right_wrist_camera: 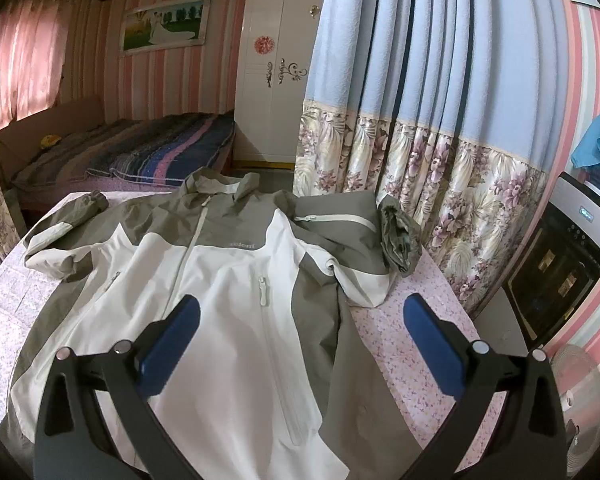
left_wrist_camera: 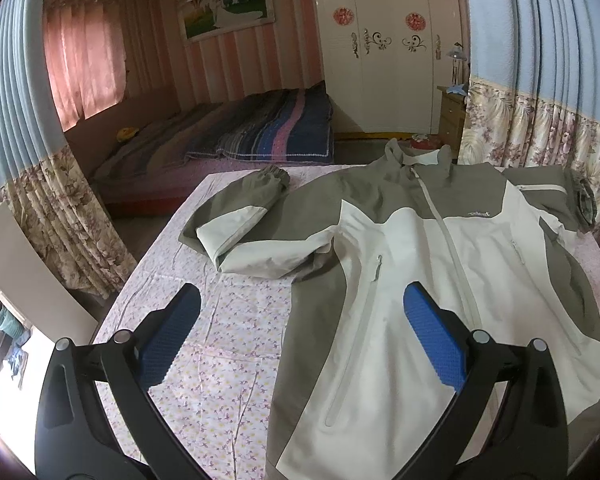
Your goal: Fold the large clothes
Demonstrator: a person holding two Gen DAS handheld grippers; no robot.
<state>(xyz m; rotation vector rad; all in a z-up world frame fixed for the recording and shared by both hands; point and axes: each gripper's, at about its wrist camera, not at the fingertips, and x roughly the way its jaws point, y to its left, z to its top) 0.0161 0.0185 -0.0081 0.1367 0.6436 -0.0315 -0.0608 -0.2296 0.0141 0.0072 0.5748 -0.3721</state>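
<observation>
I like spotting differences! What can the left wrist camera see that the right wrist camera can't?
Only the left wrist view shows the wooden nightstand and both wardrobe doors. Only the right wrist view shows the black appliance, a blue cloth and a fan. Both show the grey and white jacket lying flat on the floral sheet, the bed, and an open tool.

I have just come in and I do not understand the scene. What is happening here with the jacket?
A person holds two grippers above a grey and white jacket that lies face up, zipped, on a table with a flowered cloth. Both sleeves are bent in near the shoulders. The left gripper and the right gripper are open and hold nothing. The folding seems not yet begun.
</observation>
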